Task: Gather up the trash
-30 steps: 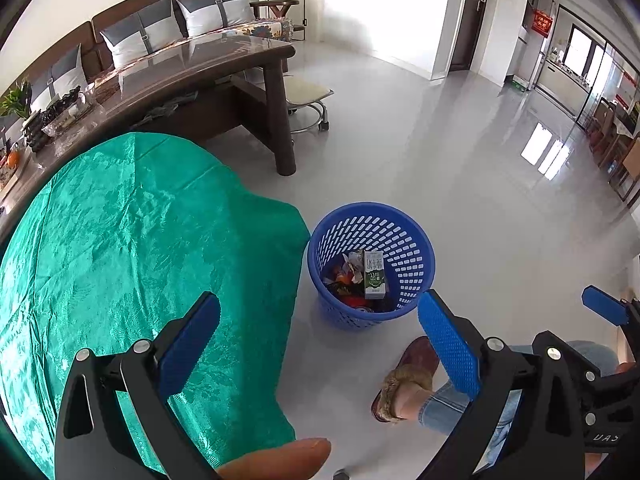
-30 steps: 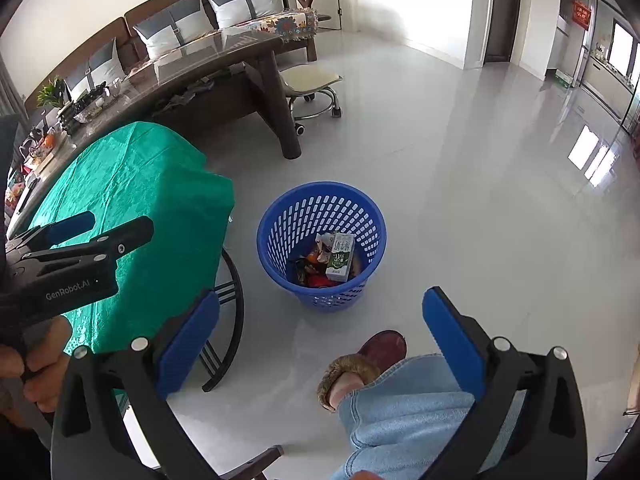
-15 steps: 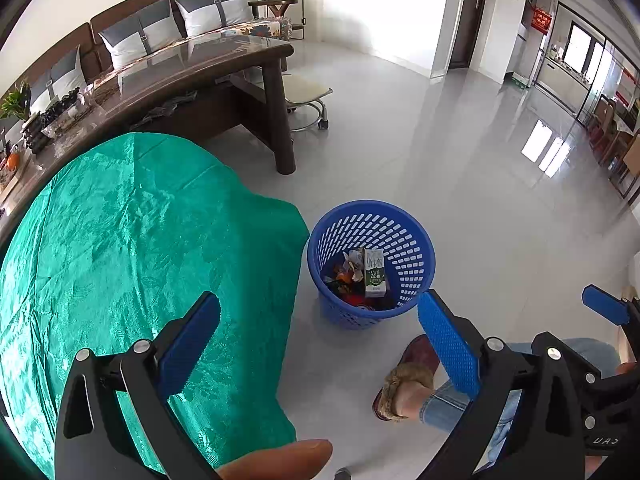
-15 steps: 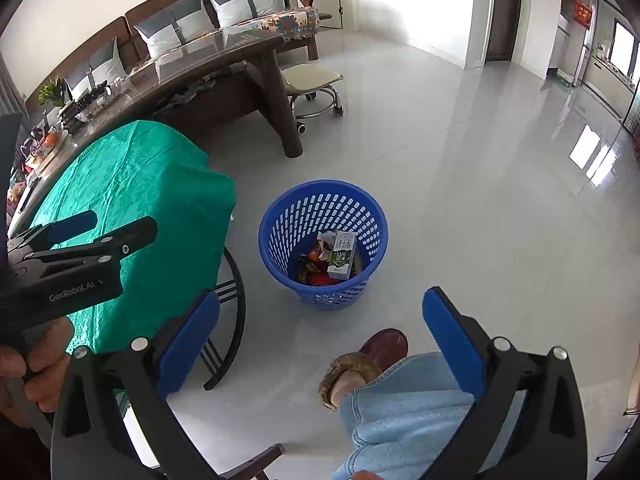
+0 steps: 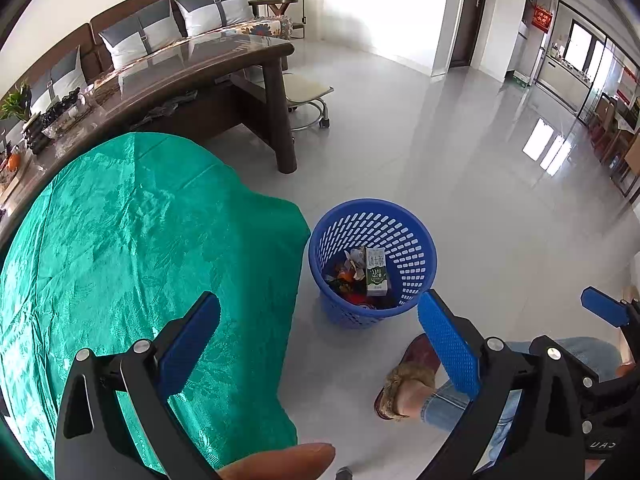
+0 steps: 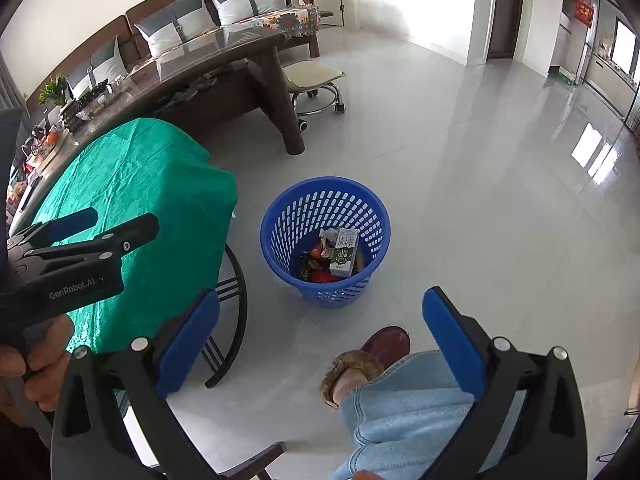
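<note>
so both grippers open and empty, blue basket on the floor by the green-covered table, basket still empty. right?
Not quite: the blue basket already holds trash, including a milk carton, as the right wrist view shows. The left gripper and right gripper are open and empty, and the basket stands by the green-covered table.

Blue perforated plastic basket [image 5: 404, 236] ahead of tongs; green-and-white carton [image 5: 376, 272] inside, amid red and orange scraps. Emerald leaf-patterned tablecloth [image 5: 120, 248] left of left tongs. Black tongs bore blue pads [image 6: 452, 344].
</note>
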The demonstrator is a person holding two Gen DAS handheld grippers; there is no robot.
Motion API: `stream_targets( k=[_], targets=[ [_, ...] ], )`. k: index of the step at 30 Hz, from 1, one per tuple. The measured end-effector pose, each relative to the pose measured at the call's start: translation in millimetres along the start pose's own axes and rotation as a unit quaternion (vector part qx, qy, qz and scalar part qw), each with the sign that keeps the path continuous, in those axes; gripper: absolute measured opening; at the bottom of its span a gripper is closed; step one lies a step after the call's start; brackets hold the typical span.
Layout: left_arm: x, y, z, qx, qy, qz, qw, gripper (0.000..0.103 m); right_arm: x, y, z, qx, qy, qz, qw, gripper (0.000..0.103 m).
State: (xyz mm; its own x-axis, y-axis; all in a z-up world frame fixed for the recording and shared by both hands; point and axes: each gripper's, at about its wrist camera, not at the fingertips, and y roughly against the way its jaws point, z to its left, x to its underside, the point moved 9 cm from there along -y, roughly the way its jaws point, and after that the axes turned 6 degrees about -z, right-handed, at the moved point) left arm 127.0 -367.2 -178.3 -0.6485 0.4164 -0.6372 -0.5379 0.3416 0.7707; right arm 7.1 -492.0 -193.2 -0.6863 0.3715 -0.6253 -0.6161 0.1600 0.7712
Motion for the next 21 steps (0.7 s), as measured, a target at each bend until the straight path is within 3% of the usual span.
stream_targets(
  k=[21],
  targets=[
    [0.7,-3.2,-8.5,-0.004,-0.012,0.003,0.9999,0.098,5.8,-4.5,-0.7,0.001,-0.007,0.007,1.0,0.098]
  ],
)
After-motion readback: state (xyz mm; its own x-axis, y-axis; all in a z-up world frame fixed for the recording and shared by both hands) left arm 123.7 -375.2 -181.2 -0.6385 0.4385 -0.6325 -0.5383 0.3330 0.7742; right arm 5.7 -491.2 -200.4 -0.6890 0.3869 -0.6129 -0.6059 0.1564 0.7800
